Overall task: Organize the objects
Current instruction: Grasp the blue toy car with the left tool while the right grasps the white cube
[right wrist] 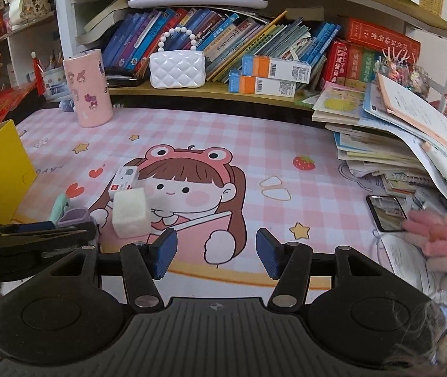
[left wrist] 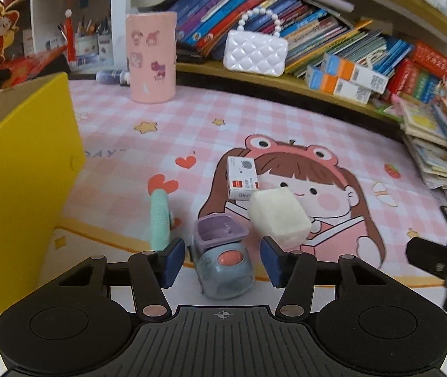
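Note:
A small toy (left wrist: 220,260) with a purple top, a grey-blue body and a pink button stands on the pink checked mat (left wrist: 286,125). It sits between the fingers of my left gripper (left wrist: 222,260), with a thin gap on each side, so the pads are not pressing it. Just beyond it are a white foam cube (left wrist: 280,216), a small white carton with red marks (left wrist: 242,177) and a mint green ribbed piece (left wrist: 160,220). My right gripper (right wrist: 216,253) hangs open over the mat's printed girl, with nothing between its fingers. The cube (right wrist: 130,216) lies to its left.
A yellow cardboard box (left wrist: 19,172) stands close on the left. A pink cylinder (left wrist: 151,56) and a white quilted purse (left wrist: 255,53) are at the back by the bookshelf. A leaning stack of books (right wrist: 380,144), a phone (right wrist: 385,213) and a pink plush (right wrist: 437,235) crowd the right.

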A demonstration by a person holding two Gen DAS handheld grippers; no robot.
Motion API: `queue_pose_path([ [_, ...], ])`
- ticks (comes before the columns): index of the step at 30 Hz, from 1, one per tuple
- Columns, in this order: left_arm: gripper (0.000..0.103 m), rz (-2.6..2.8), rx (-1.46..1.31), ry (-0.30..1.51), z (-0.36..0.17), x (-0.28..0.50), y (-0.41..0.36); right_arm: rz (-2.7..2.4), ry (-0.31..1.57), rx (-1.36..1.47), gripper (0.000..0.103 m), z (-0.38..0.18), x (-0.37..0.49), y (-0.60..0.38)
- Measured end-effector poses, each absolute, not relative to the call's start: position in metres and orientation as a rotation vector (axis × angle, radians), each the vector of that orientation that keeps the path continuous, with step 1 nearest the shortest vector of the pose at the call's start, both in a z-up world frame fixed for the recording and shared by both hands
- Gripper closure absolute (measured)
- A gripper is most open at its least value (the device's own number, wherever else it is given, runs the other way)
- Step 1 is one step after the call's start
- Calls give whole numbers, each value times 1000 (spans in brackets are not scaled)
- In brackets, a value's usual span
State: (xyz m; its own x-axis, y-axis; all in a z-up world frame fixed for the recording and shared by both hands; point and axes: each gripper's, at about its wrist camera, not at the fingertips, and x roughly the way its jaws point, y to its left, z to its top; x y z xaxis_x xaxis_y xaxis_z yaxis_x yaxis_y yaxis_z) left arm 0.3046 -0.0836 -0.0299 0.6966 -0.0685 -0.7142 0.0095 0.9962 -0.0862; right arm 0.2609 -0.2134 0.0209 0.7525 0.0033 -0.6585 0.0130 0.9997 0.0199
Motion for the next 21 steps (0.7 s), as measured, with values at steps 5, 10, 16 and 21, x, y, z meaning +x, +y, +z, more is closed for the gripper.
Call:
queue_pose_path([
  [5,54,-18,-7,822,-46,316,-92,26,715,20,49,22,274,-210],
  [10,62,-33,-23,809,-44,313,-88,78,714,-1,48,21,287,-198],
  [16,65,-76,-110,757,-16,279,-62,146,723,-18,45,14,307,-182],
  [21,65,-65,-174,735,3,245,-35,222,767,-43,40,-6,334,-163],
])
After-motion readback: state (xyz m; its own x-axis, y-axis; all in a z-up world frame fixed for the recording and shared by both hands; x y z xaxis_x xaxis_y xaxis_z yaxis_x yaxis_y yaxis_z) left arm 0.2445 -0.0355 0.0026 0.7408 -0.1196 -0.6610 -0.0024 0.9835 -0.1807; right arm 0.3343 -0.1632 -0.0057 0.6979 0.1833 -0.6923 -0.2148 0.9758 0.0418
